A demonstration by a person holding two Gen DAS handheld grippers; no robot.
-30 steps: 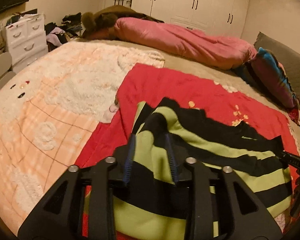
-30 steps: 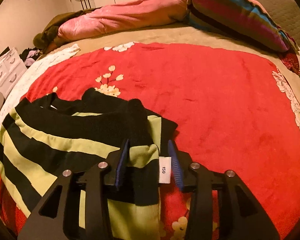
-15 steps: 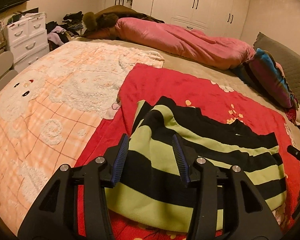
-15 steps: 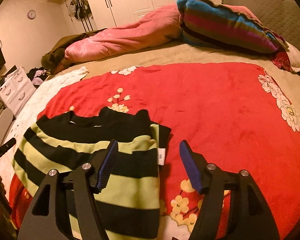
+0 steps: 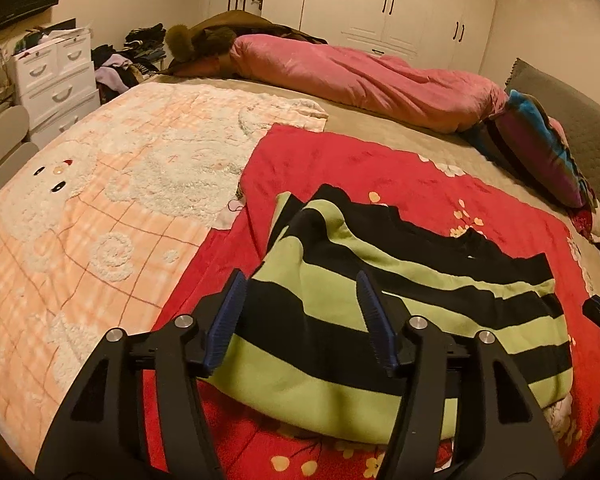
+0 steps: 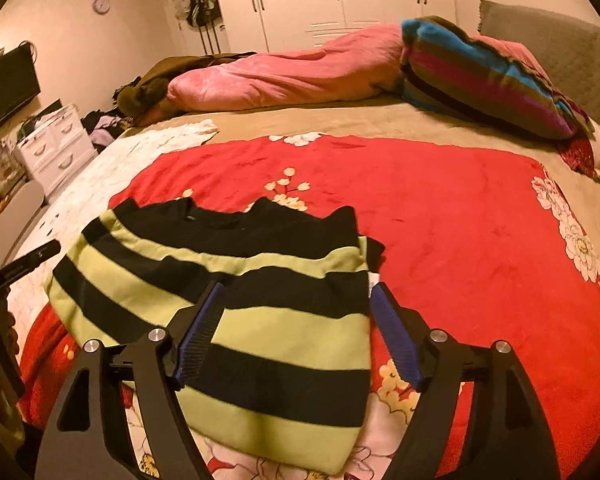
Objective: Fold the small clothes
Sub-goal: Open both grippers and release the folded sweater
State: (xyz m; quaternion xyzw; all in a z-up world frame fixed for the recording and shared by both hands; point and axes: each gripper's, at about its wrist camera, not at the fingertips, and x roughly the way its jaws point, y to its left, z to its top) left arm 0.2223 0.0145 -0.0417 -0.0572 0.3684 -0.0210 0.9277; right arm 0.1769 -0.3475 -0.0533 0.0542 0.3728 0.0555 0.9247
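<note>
On the red floral blanket (image 5: 340, 168) lies the striped top (image 6: 260, 320), folded once, while both the left gripper (image 5: 300, 320) and right gripper (image 6: 296, 332) hover over it, fingers opening and pressing on nothing. Its rumpled left edge may spring open — a trailing pad could drag it. Only the right wrist view shows the white tag (image 6: 374, 280).

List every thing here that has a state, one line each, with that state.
Green-and-black striped knit top: folded, lying flat on the red floral blanket, released.
Left gripper: jaws opening, pads off the top.
Right gripper: jaws opening, nothing gripped.
White wardrobe doors: closed.
White plastic drawers: shut.
Pink quilt: bunched in a long roll.
</note>
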